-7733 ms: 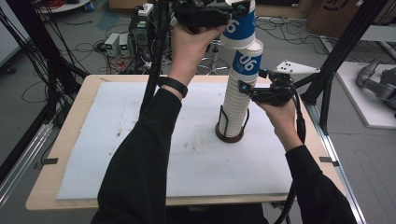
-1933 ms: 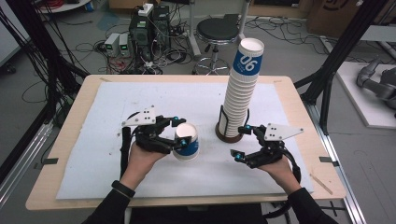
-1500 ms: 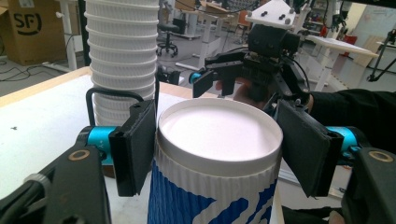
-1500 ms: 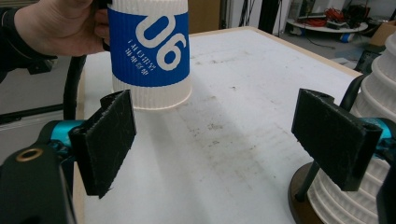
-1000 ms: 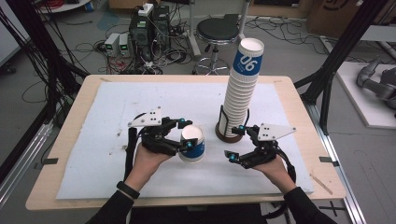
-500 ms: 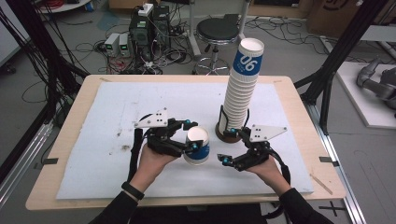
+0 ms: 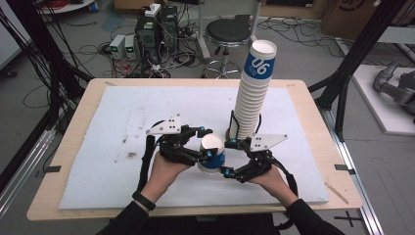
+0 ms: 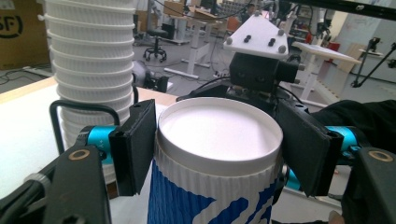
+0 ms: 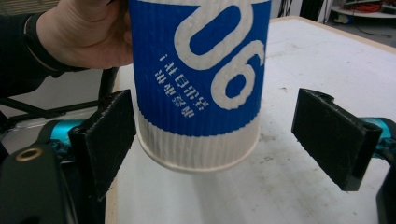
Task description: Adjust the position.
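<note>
Over the white-covered counter (image 7: 122, 122), the left claw (image 7: 203, 144) clamps a ribbed blue-and-white paper cup (image 7: 211, 154), hiding its sides; the right claw (image 7: 230, 159) stands apart around its base.

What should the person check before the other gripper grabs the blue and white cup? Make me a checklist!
1. Left gripper clamped on the cup near its rim: ok.
2. Right gripper open wide enough: ok, its pads stand either side of the cup's base.
3. Right pads touching the cup: the left-hand pad looks close against it, the other stands clear; contact cannot tell.
4. Cup lifted off the white mat: ok, its bottom hangs above it in the right gripper view.
5. Tall cup stack out of the way: ok, it stands behind.
</note>
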Demonstrator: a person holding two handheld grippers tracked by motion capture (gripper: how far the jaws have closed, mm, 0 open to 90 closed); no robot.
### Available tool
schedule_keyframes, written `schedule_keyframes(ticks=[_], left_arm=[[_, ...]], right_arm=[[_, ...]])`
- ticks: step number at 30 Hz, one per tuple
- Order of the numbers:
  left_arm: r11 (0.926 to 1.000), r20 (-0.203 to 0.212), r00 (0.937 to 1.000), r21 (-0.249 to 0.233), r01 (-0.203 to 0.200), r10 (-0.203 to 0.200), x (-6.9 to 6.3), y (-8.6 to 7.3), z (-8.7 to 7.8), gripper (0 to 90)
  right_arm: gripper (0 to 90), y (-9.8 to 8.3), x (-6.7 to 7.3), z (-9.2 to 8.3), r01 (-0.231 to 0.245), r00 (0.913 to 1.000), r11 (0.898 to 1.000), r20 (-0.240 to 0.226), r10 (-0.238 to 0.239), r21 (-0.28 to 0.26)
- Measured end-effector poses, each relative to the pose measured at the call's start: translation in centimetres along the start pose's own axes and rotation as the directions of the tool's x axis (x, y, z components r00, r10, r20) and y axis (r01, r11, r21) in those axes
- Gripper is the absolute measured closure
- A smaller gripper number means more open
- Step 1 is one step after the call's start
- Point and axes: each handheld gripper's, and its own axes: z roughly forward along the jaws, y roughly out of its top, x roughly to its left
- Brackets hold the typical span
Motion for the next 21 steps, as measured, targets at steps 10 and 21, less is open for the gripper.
schedule_keyframes(ticks=[10, 21], left_arm=[[0.9999, 0.020, 0.9998, -0.012, -0.003, 0.004, -0.7, 0.0, 1.0, 31.2], [0.9998, 0.019, 0.9997, -0.013, -0.016, 0.017, -0.8, -0.1, 1.2, 31.2]], right_arm=[[14.0, -0.1, 0.4, 0.9, -0.002, 0.9997, 1.000, -0.026, 0.002, 0.007], [19.1, -0.1, 0.5, 1.2, -0.001, 0.9995, 1.000, -0.031, 0.001, 0.011]])
